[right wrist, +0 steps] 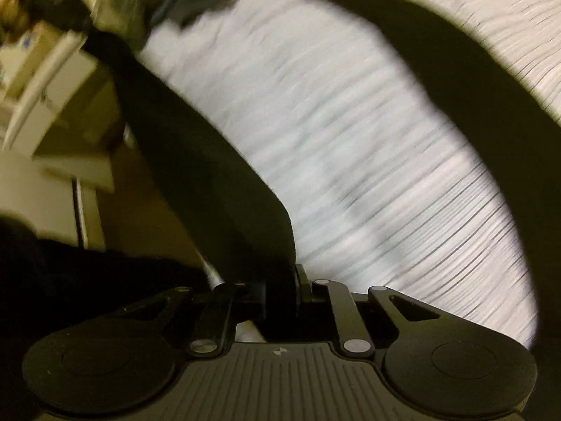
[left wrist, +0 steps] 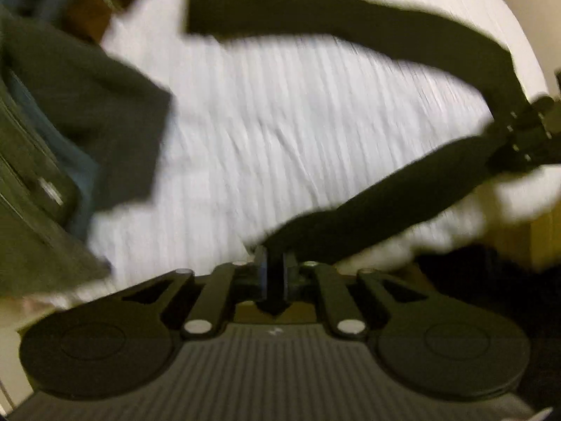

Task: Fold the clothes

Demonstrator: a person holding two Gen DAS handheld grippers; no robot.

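- White ribbed bedspread [left wrist: 280,133] fills the background, with everything smeared by motion blur, so take the fine detail loosely.
- Far left, a pile of grey and blue clothes [left wrist: 87,122] sits on the bed's edge, well apart from the piece being handled.
- Left gripper [left wrist: 275,273] has its fingers pressed together on one end of a long dark garment [left wrist: 385,193]. Could be a sleeve or a trouser leg, can't tell.
- From there the fabric runs up and to the right to the right gripper [left wrist: 526,133], which looks to be pinching it too. The right wrist view backs that up: right gripper [right wrist: 291,280] squeezed onto dark cloth.
- Past that grip the garment bends back and its free end [left wrist: 217,10] points left across the bedspread.
- My guess is it's held at two points to keep one stretch taut and off the bed for straightening or doubling over. How far the folding has got, the pictures don't settle.
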